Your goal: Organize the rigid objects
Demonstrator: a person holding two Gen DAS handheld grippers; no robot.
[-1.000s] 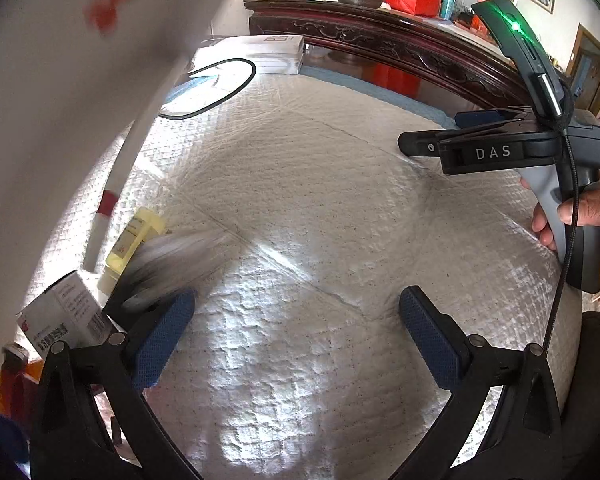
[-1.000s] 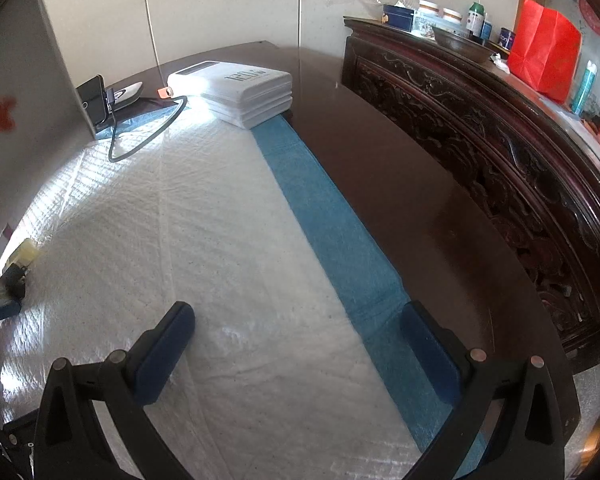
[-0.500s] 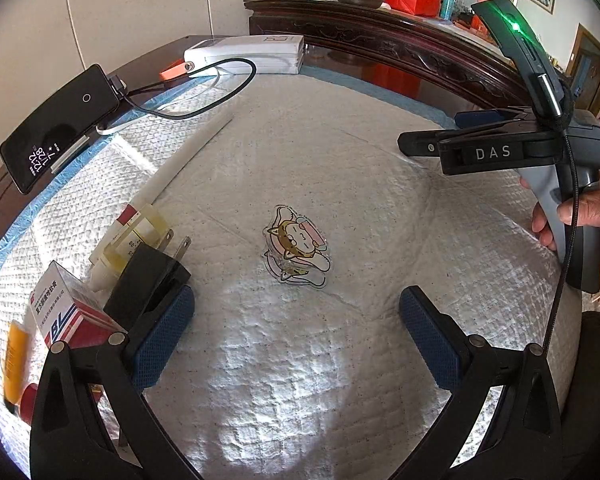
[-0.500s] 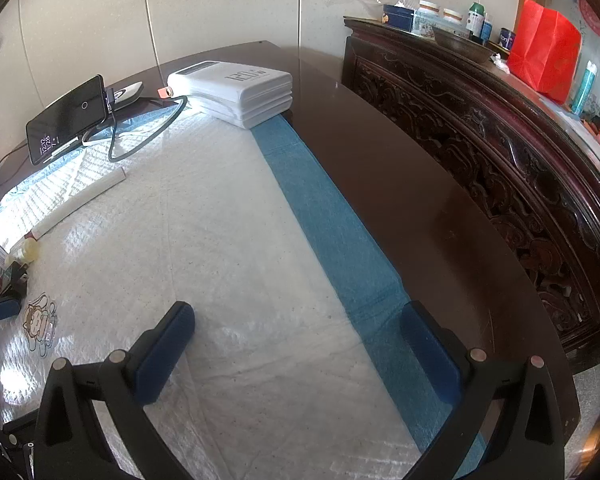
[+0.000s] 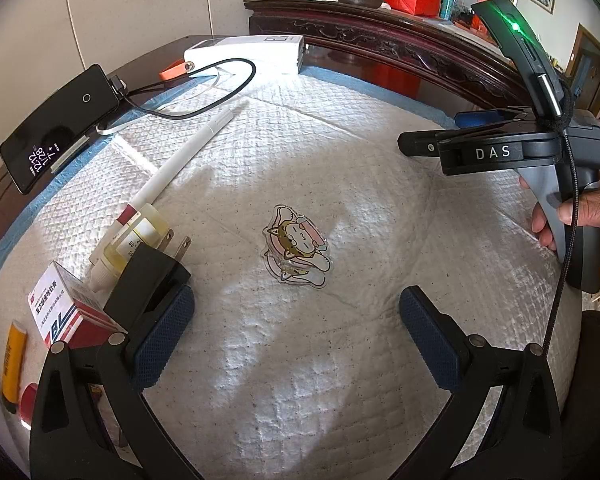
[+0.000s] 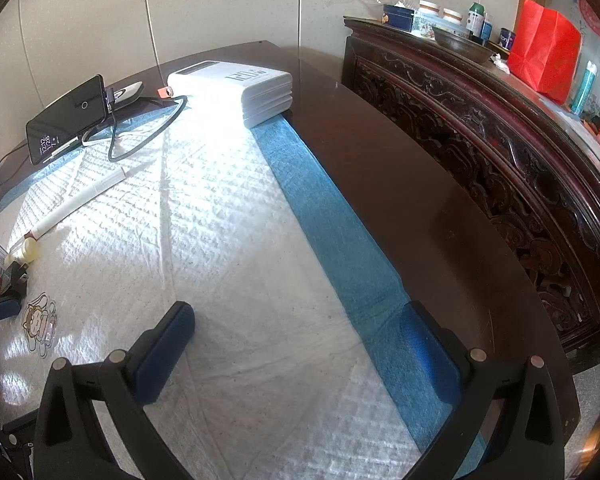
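Note:
A clear cartoon cat charm point(image 5: 296, 248) lies flat on the white quilted pad point(image 5: 340, 168), just ahead of my open, empty left gripper point(image 5: 296, 332); it also shows in the right wrist view point(image 6: 38, 324). At the left lie a black plug adapter point(image 5: 148, 280), a small yellow bottle point(image 5: 130, 240), a red and white box point(image 5: 70, 312), a yellow tube point(image 5: 12, 360) and a long white pen point(image 5: 184, 156). My right gripper point(image 6: 296, 356) is open and empty over the pad's blue edge point(image 6: 332, 216); it appears in the left wrist view point(image 5: 500, 148) at right.
A phone point(image 5: 56, 128) on a stand with a black cable point(image 5: 204, 96) and a white box point(image 5: 248, 54) sit at the pad's far end. Dark table wood point(image 6: 400, 168) runs along the right. A carved sideboard point(image 6: 500, 120) holds jars and a red bag point(image 6: 544, 48).
A large white sheet that covered the left a second ago is gone, uncovering the charm, pen and phone. Both grippers have stayed in place.

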